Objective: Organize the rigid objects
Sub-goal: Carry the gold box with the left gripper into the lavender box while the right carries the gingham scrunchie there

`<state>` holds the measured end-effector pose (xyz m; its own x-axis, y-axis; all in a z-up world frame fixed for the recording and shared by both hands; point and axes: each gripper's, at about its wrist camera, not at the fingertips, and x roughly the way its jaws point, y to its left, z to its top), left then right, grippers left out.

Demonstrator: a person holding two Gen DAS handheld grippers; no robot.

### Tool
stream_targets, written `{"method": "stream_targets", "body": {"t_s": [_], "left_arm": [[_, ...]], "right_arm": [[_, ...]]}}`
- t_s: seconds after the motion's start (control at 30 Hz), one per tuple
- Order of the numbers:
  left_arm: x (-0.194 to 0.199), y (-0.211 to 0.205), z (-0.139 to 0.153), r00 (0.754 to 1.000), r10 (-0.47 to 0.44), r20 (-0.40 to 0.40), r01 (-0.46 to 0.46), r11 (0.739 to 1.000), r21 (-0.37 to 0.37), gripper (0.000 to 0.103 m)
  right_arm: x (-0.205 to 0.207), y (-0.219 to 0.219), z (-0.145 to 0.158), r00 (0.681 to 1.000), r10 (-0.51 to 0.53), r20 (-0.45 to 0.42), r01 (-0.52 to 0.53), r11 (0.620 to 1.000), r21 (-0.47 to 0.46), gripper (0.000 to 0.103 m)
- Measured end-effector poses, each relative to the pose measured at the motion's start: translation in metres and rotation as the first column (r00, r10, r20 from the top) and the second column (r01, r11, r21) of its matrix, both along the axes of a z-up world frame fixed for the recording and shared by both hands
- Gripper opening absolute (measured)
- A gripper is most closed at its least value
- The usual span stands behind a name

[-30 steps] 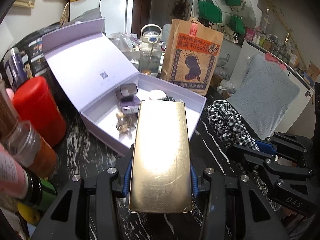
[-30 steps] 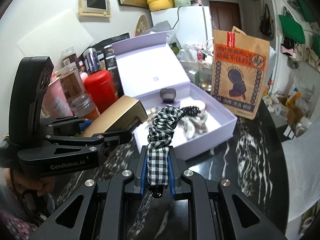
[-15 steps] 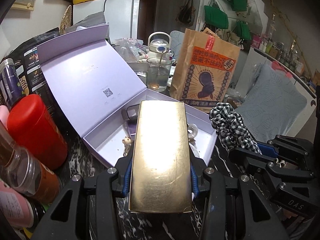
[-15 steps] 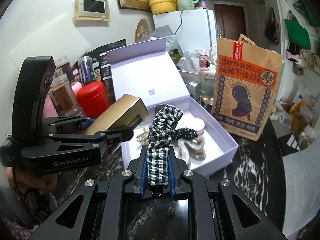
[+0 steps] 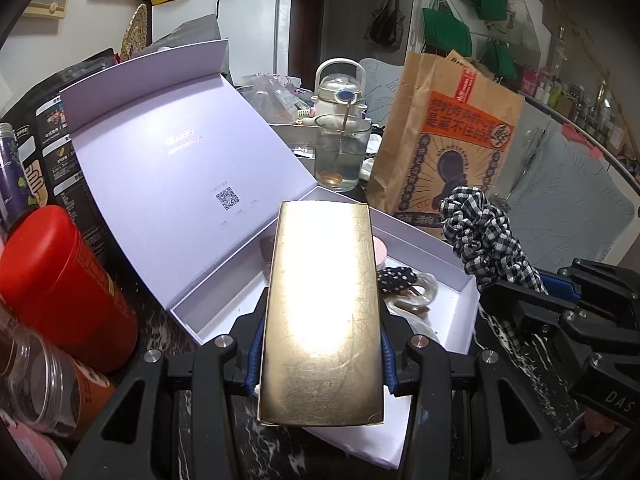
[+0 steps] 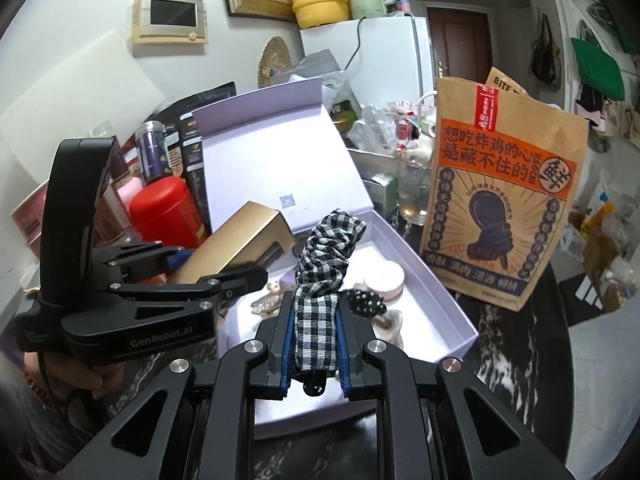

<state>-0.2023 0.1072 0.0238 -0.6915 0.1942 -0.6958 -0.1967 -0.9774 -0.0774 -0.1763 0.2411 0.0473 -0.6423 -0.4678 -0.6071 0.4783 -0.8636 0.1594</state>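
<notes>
My left gripper [image 5: 322,352] is shut on a flat gold box [image 5: 322,312], held lengthwise over the near edge of an open lilac gift box [image 5: 192,312]. In the right wrist view the gold box [image 6: 236,240] and the left gripper [image 6: 236,276] show at the left. My right gripper [image 6: 314,344] is shut on a black-and-white checked scrunchie [image 6: 324,256], which hangs above the lilac box [image 6: 440,280]. That scrunchie [image 5: 480,232] also shows at the right of the left wrist view. Inside the box lie a pink round compact [image 6: 386,276], a dotted black scrunchie [image 6: 364,300] and pale hair clips.
A red canister [image 5: 60,284] and spice jars [image 5: 36,384] stand left of the box. A brown paper bag [image 6: 504,200] stands right of it, a glass of water [image 5: 340,156] behind. The box lid [image 5: 168,160] leans open at the back. The table top is black marble.
Both grippers have moved forward over the lilac box with their loads still held. The box now lies directly under the gold box and the checked scrunchie.
</notes>
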Motion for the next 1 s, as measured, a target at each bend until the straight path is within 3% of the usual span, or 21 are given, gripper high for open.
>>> {"method": "stream_targets", "body": {"t_s": [0.53,1.0], "left_arm": [[-0.017,0.002,-0.037,0.997,-0.040,0.067,0.041,0.999,-0.023,0.044],[-0.020,0.016,-0.061,0.992,-0.072,0.105,0.081,0.994,-0.079,0.044]], "right_arm": [[-0.025,-0.006,-0.041,0.998,0.014,0.065,-0.010,0.998,-0.069,0.017],[-0.031,0.000,-0.080,0.990,0.015,0.139,-0.009,0.999,-0.043,0.017]]}}
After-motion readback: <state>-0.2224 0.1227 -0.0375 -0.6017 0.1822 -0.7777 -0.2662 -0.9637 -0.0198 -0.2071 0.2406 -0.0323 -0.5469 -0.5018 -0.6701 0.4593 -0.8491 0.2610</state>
